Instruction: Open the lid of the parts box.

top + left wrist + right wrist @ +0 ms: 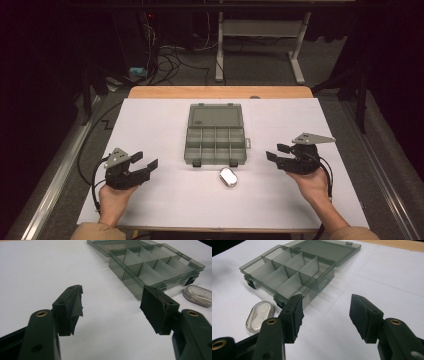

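Note:
A smoky transparent organiser box (216, 136) lies open on the white table cover (150, 120), its lid folded back and its divided compartments bare. Just in front of it rests a small clear oval case (229, 177). My left gripper (144, 160) hovers at the box's left, jaws wide apart with nothing between them (111, 307). My right gripper (276, 152) is at the box's right, also open and holding nothing (325, 315). The box (152, 263) and oval case (198, 295) lie beyond the left jaws; the box (292, 267) and case (260, 316) sit left of the right jaws.
The white cover lies on a wooden table whose far edge (220, 92) shows behind the box. Bare white surface surrounds both grippers. Beyond the table are a desk frame (260, 45) and cables on the dark floor.

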The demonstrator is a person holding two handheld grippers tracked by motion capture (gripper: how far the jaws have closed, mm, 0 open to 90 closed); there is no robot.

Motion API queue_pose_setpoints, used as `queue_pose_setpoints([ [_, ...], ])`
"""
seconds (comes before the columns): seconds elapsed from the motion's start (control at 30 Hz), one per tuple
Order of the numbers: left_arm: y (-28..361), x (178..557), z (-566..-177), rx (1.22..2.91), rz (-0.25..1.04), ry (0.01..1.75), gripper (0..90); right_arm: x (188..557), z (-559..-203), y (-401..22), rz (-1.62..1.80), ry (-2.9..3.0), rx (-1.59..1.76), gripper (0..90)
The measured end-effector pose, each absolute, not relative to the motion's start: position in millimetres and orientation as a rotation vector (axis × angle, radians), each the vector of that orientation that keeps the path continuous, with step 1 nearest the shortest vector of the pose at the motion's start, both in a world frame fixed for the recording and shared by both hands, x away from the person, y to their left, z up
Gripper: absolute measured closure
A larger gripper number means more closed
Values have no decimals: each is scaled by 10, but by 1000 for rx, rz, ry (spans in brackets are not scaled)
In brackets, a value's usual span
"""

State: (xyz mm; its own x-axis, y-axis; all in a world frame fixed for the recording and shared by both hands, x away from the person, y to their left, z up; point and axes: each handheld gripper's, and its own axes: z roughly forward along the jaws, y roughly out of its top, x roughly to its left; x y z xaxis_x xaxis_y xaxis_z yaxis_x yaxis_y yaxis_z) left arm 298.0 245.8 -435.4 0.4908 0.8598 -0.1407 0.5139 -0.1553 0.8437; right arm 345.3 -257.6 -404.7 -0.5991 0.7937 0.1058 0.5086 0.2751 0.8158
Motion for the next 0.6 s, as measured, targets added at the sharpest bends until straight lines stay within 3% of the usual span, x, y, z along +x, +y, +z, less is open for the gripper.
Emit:
queue_pose_setpoints([
  [0.6, 2582, 2808, -4503, 1765, 500, 1158, 335, 2970, -4234, -3091, 1336, 2061, 1195, 433],
])
